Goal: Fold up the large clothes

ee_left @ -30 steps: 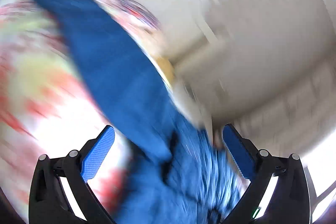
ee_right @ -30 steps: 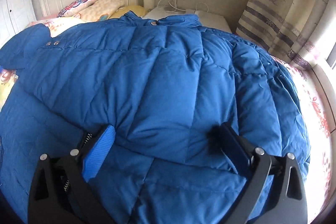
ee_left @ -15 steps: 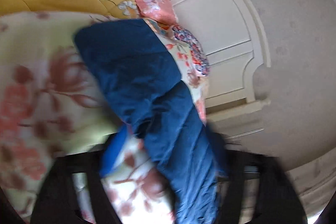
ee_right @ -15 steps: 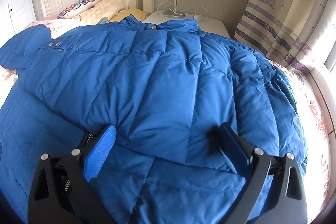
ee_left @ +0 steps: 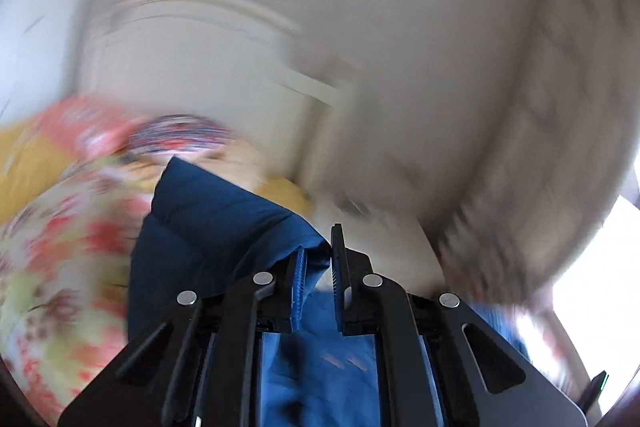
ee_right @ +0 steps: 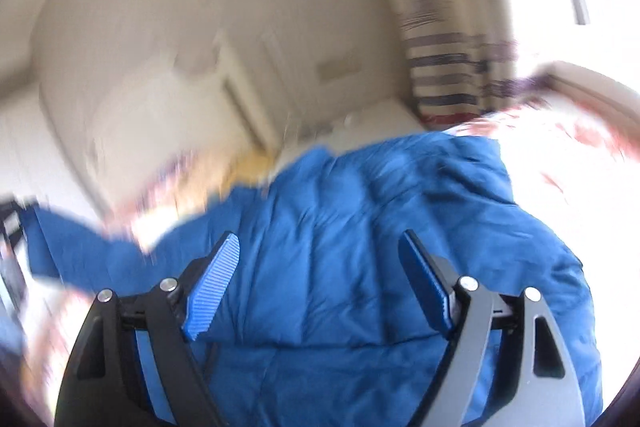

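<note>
A large blue puffer jacket lies spread on the bed. In the left wrist view my left gripper is shut on a fold of the jacket's sleeve; blue fabric is pinched between the pads and hangs below them. The sleeve stretches off to the left in the right wrist view. My right gripper hovers over the jacket's body with its jaws closing; the fabric shows between the fingers, but the pads do not press on it. Both views are blurred by motion.
A floral bed sheet lies to the left, with pillows against the white headboard. A striped curtain and a bright window stand at the right, and a white nightstand sits behind the jacket.
My left gripper has gone from wide open to shut on the sleeve and has risen with it. The right gripper's jaws have narrowed, and its view has rolled and swung.
</note>
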A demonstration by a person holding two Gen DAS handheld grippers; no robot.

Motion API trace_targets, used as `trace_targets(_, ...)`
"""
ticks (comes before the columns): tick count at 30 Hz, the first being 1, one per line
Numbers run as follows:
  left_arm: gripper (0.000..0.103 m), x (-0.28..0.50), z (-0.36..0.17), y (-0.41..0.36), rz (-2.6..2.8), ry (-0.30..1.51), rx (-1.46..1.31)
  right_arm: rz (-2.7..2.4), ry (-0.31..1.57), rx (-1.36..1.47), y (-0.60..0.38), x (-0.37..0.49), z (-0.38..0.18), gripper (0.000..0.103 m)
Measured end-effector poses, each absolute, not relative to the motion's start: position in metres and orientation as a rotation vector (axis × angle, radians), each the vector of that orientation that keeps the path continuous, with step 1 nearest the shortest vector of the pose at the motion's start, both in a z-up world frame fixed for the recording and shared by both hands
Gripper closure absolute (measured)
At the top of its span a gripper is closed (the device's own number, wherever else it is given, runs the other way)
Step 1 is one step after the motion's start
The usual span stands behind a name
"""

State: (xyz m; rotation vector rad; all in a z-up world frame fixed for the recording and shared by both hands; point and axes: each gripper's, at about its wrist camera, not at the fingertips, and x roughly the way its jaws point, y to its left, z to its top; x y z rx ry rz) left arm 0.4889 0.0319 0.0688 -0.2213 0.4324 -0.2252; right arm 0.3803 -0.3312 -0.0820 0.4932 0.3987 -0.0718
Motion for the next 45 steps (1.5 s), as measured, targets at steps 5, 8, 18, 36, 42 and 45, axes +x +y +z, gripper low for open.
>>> trace_targets(5, 0.095, 0.475, -0.015, -0.14, -0.41, 0.643, 0.182, -0.094, 0.331, 0.697, -0.367, 0.365, -0.091, 0.021)
trace_targets(8, 0.094, 0.472, -0.082, -0.195, -0.438, 0.776, 0.388, -0.096, 0.33, 0.72, -0.371, 0.364, -0.093, 0.021)
trace_targets(18, 0.094, 0.472, -0.101, -0.192, -0.436, 0.789, 0.382, -0.074, 0.372, 0.615, -0.354, 0.372, -0.089, 0.021)
trace_targets(36, 0.093, 0.429, -0.059, -0.099, -0.412, 0.717, 0.068, -0.072, 0.426, 0.553, -0.343, 0.384, -0.09, 0.021)
trace_targets(42, 0.093, 0.452, -0.104, -0.104, -0.399, 0.887, 0.055, -0.07, 0.57, 0.509, -0.333, 0.408, -0.098, 0.021)
trace_targets(45, 0.092, 0.452, -0.105, -0.094, -0.416, 0.893, -0.008, -0.076, 0.69, 0.464, -0.328, 0.423, -0.099, 0.022)
